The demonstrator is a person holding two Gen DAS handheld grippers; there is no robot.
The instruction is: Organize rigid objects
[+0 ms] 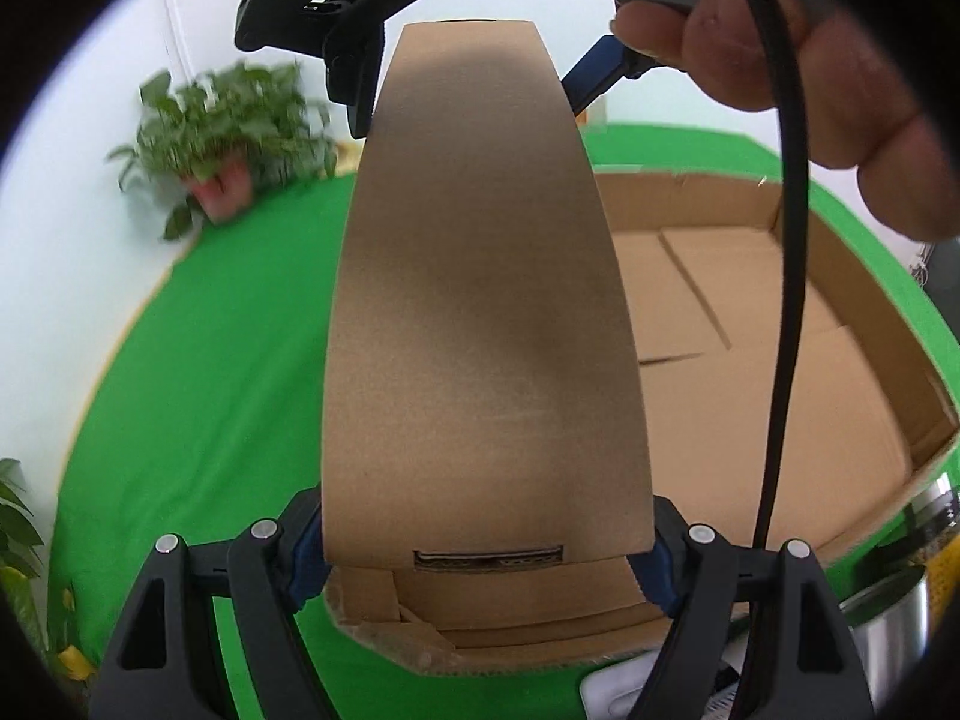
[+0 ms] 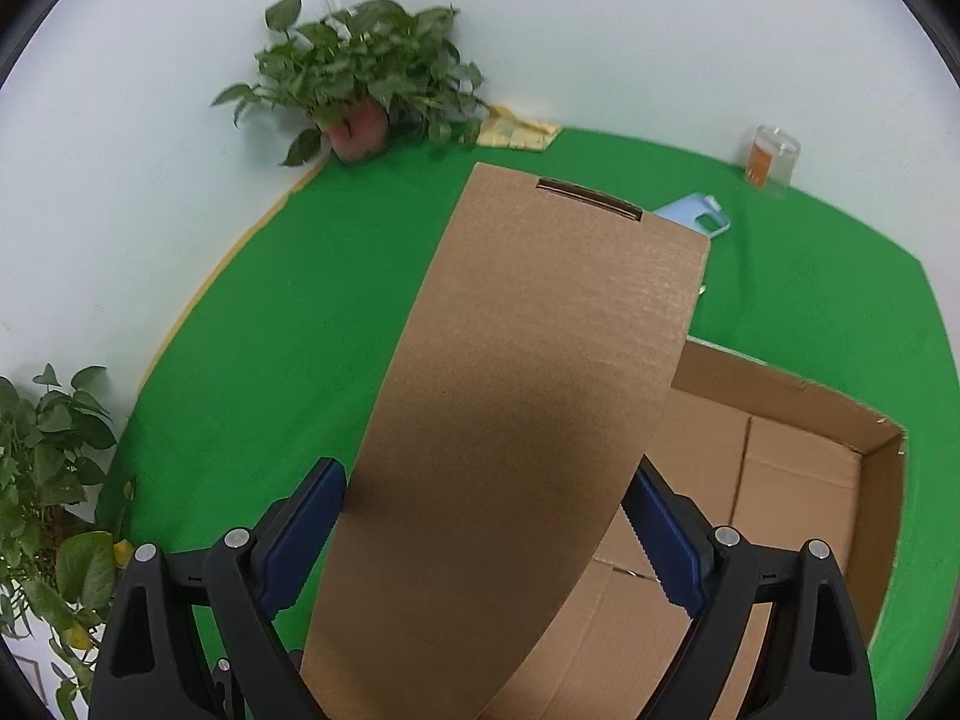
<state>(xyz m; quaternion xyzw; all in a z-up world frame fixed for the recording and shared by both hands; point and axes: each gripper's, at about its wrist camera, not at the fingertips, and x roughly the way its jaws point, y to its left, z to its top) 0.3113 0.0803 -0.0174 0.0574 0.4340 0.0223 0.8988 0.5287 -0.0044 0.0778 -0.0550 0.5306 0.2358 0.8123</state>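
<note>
A long brown cardboard panel (image 1: 480, 300) with a narrow slot at one end is held over the green table. My left gripper (image 1: 483, 534) is shut on its slotted end, blue pads (image 1: 303, 546) against both side edges, with folded cardboard layers just below. At the far end, my right gripper (image 1: 474, 60) clamps the panel, with a hand (image 1: 810, 72) on it. In the right wrist view the panel (image 2: 528, 390) runs away from my right gripper (image 2: 486, 516), whose blue pads (image 2: 666, 540) press its sides. The left gripper does not show there.
A wide, shallow open cardboard box (image 1: 750, 312) (image 2: 798, 480) lies right of the panel. A metal cup (image 1: 894, 618) and a white object (image 1: 618, 690) sit near it. Potted plants (image 2: 366, 78) (image 2: 54, 468), a yellow cloth (image 2: 516, 132), a pale blue item (image 2: 696, 213) and a glass jar (image 2: 771, 159) line the back.
</note>
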